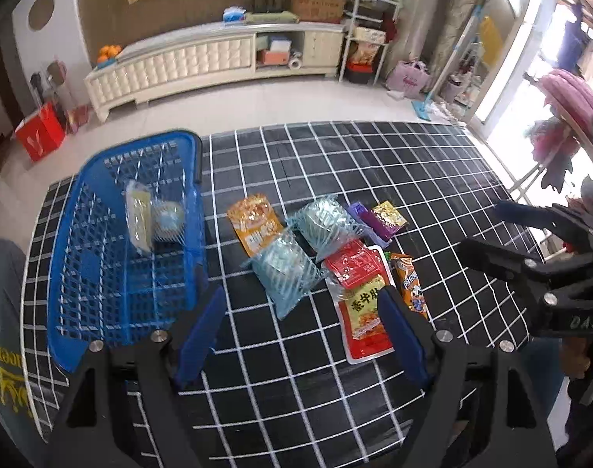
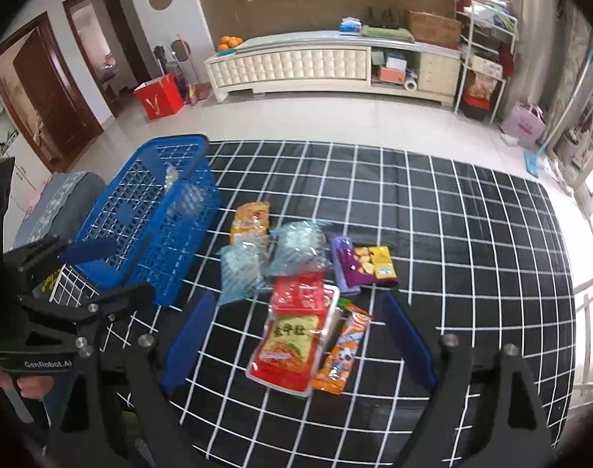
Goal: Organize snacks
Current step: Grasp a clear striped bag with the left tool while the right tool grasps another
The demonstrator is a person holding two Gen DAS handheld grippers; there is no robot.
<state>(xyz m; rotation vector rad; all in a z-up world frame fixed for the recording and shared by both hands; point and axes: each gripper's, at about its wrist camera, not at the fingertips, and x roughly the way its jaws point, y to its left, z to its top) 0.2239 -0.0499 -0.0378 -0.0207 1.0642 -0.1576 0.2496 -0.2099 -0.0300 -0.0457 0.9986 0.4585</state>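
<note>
Both tongs stand wide and hold nothing. The left tongs (image 1: 302, 333) point down at the checked worktop (image 1: 433, 179) with bare cloth between the blue fingers (image 1: 201, 335). The right tongs (image 2: 296, 345) also point down, and a packet lies between their fingers but untouched.

The governing relation: the red-and-yellow packet (image 2: 286, 345) lies directly ahead of the right tongs, centred in the gap. Its long axis runs away from the tongs, roughly parallel to the fingers, so the fingers could close across its short width. The orange packet (image 2: 341, 351) lies touching it on the right-finger side, so a closing stroke may catch both.

From the left tongs, the same red-and-yellow packet (image 1: 364, 312) lies just beside the right finger, off centre. The right tongs are therefore judged better placed for it.

The blue basket (image 1: 82, 241) stands to the left of both tongs, nearer the left tongs. It already holds a pale packet (image 1: 138, 214). The remaining snacks lie clustered ahead of both tongs.
</note>
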